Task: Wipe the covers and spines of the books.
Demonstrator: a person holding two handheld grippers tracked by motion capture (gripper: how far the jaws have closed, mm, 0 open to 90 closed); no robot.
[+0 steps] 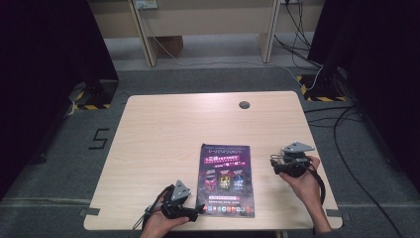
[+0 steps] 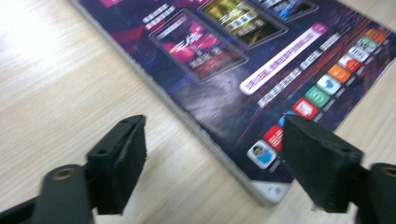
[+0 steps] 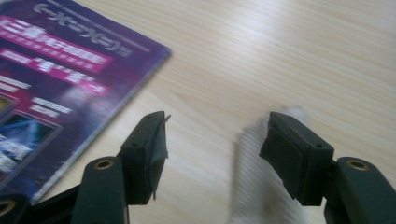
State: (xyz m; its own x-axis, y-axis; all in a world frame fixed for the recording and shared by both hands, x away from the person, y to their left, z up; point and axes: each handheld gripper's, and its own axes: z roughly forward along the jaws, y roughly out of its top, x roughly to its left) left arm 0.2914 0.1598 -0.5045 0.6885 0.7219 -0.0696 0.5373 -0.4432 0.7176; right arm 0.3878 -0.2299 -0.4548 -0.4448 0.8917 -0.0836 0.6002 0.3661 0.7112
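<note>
Lying flat on the wooden table (image 1: 163,124), the purple magazine (image 1: 226,179) sits between the left gripper (image 1: 190,212) and right gripper (image 1: 275,163), both wide open, holding nothing.

booklet (image 1: 226,180) | purple glossy cover, closed | lying flat | near table's front edge, between both hands

A light wooden table (image 1: 163,129) carries a round dark cable hole (image 1: 244,104) near its far edge. It stands on grey carpet (image 1: 54,163) marked with a black numeral 5 (image 1: 99,138) to the left. Yellow-and-black hazard tape (image 1: 324,96) shows beside both far corners. Beyond the table stand 2 pale wooden uprights (image 1: 143,34), with a cardboard box (image 1: 171,45) between them. Black cables (image 1: 346,148) trail across the floor at the right.
</note>
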